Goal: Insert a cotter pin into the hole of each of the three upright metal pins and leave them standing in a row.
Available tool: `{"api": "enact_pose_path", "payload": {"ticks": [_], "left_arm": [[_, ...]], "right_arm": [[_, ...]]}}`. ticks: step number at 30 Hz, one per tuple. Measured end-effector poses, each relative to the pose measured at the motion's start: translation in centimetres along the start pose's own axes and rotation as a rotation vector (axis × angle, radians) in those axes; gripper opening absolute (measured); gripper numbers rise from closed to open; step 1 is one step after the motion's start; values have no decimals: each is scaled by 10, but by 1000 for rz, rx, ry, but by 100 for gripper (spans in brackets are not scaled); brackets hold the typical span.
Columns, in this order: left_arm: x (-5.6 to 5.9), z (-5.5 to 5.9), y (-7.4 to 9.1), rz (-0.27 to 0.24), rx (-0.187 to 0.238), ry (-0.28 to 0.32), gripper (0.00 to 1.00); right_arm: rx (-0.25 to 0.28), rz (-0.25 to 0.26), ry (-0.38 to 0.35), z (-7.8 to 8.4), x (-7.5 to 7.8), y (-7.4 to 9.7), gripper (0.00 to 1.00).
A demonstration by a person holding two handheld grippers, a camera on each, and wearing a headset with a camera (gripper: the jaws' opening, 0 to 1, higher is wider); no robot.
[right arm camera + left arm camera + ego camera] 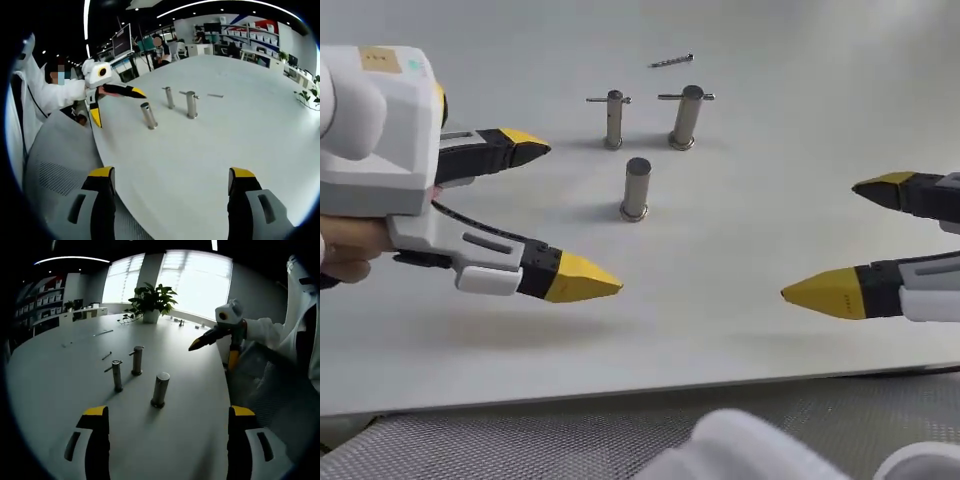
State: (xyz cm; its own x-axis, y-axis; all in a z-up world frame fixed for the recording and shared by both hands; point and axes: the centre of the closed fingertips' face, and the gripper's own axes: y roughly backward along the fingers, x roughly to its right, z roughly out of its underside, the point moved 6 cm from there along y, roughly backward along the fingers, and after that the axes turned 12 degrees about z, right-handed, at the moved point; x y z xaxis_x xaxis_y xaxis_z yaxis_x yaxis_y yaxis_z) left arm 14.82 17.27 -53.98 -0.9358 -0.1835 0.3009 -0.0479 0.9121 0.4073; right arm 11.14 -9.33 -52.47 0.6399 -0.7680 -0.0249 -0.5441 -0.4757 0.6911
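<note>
- The left gripper and right gripper were seen wide open, nothing held, at the white table's near side.
- The bare metal pin, nearest, could be toppled if clipped by a jaw.
- Behind it, the left fitted pin and right fitted pin, 2 done, could be knocked during a reach past.
- Farthest, the loose cotter pin lay flat; it could be gripped poorly and dropped.

right tool: body cut by right edge | left tool: rear cut by left edge | cotter pin: too small for detail
</note>
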Motion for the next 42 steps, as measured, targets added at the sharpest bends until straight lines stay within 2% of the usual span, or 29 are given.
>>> {"api": "enact_pose_path", "payload": {"ticks": [2,5,6,9,14,15,21,23,24,25,27,31,32,34,37,41,42], "left_arm": [[4,-1,2,-9,4,5,99],[17,-6,0,-22,3,0,99],[19,-6,1,-26,8,6,99],[21,-4,5,-43,17,17,99],[29,-2,10,-59,25,27,99],[32,-1,12,-61,31,30,99],[33,-1,14,-94,43,39,99],[35,-3,14,-100,57,44,99],[32,1,20,-102,64,47,99],[31,2,23,-104,66,50,99],[32,3,26,-108,70,52,99],[35,2,28,-117,77,66,99],[36,2,29,-119,79,68,99],[37,4,29,-117,87,75,99],[36,11,29,-129,80,102,99],[39,12,31,-140,94,115,99],[40,12,31,-142,97,116,99]], "right_arm": [[-3,2,9,-2,2,1,92],[-2,5,27,-8,7,3,91],[9,9,58,-12,10,3,89],[-17,20,105,-17,20,4,83],[-46,20,172,-33,36,4,81],[-66,19,222,-39,42,4,81],[-121,4,357,-67,66,-4,79],[-127,2,367,-75,71,-8,78],[-131,4,377,-78,72,-9,77],[-128,15,425,-90,78,-13,74],[-120,10,441,-103,81,-20,69],[-118,-18,463,-124,85,-34,62],[-123,-41,476,-128,84,-39,61],[-130,-55,519,-134,85,-46,59],[-156,-65,575,-145,88,-60,58],[-234,-79,677,-152,92,-81,57],[-237,-80,685,-154,92,-85,57]]}}
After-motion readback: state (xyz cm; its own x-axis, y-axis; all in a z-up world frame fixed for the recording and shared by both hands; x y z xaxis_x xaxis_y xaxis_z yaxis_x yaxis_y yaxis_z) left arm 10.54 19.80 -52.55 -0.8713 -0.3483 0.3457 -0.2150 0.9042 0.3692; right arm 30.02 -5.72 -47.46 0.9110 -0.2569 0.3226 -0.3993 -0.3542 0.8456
